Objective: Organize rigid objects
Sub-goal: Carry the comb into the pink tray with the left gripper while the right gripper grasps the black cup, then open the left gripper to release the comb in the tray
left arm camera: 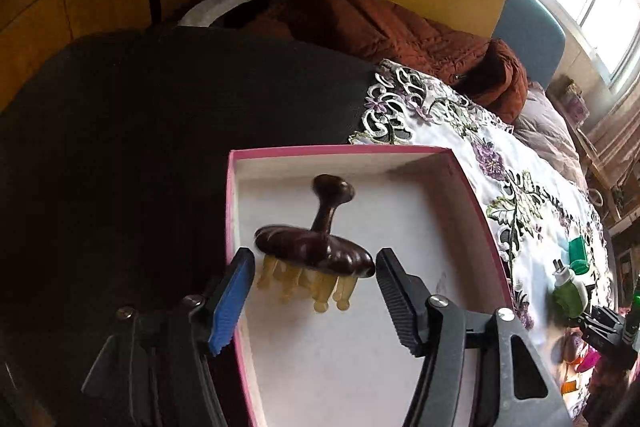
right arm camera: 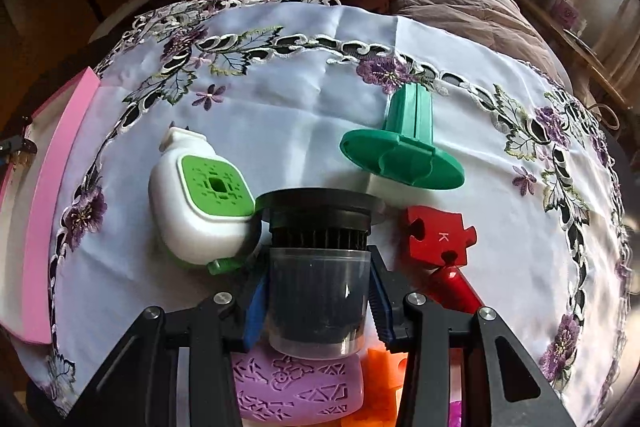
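Observation:
My left gripper point(left arm camera: 316, 283) is open over a pink-rimmed white box point(left arm camera: 472, 195). A dark wooden massager with yellowish prongs point(left arm camera: 316, 247) sits between its spread fingers, not gripped; whether it rests on the box floor I cannot tell. My right gripper point(right arm camera: 318, 301) is shut on a black filter with a clear grey cup end point(right arm camera: 318, 267), held above the embroidered cloth point(right arm camera: 280, 123). On the cloth lie a white and green plug-in device point(right arm camera: 200, 203), a green funnel-shaped piece point(right arm camera: 404, 151) and a red puzzle piece point(right arm camera: 438, 237).
A purple patterned roller point(right arm camera: 296, 387), orange pieces point(right arm camera: 380, 383) and a red cone point(right arm camera: 456, 285) lie under the right gripper. The pink box edge point(right arm camera: 52, 195) is at the left of the right wrist view. A rust quilted jacket point(left arm camera: 400, 31) lies behind the table.

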Demonstrator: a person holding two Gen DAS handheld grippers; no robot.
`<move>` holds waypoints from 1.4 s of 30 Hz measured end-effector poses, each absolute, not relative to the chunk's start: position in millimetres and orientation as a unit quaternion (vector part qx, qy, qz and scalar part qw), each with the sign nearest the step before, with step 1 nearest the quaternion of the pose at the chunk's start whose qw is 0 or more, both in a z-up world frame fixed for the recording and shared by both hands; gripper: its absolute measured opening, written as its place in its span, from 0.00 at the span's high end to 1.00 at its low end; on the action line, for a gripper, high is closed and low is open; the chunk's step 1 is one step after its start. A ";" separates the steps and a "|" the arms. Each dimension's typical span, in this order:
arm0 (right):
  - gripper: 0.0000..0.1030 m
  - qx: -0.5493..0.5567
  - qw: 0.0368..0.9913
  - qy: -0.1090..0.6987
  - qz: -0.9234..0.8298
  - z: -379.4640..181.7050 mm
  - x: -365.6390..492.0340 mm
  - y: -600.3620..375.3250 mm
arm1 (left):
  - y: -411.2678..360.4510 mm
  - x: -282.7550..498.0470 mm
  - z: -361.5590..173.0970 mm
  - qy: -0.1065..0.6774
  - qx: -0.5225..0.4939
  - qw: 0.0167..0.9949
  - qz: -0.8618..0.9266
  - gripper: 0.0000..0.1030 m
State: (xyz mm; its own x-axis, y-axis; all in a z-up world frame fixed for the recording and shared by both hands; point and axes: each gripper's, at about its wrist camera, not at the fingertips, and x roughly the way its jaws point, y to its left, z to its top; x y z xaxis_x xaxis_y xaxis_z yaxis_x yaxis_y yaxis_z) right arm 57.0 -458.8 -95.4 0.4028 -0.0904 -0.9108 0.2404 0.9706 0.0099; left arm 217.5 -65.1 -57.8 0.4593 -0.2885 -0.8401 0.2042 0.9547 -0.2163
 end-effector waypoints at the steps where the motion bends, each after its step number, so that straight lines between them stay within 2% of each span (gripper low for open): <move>1: 0.57 0.071 0.835 0.537 -0.099 -95.4 57.1 -458.8 | -62.3 214.6 -55.4 0.497 -0.048 0.854 -0.144 0.34; 5: 0.57 0.069 0.835 0.536 -0.101 -95.3 56.9 -458.0 | -55.0 198.8 -43.8 0.483 -0.055 0.862 -0.142 0.30; 12: 0.57 0.061 0.835 0.536 -0.106 -95.1 57.8 -458.1 | -46.0 137.3 -18.4 0.453 -0.040 0.881 -0.133 0.30; 22: 0.57 0.059 0.836 0.535 -0.105 -95.9 57.6 -458.4 | -67.5 49.5 -18.8 0.440 0.003 0.883 -0.163 0.30; 42: 0.58 0.067 0.837 0.532 -0.110 -95.4 56.7 -460.6 | -61.1 28.7 -16.4 0.430 0.023 0.893 -0.129 0.30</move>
State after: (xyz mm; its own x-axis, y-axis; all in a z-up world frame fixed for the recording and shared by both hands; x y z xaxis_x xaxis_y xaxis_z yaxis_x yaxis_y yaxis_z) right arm 56.7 -460.6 -95.4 0.4089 -0.1121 -0.9057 0.2546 0.9670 -0.0047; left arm 28.7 -61.1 -16.4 0.5961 -0.2102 -0.7749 0.2504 0.9657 -0.0693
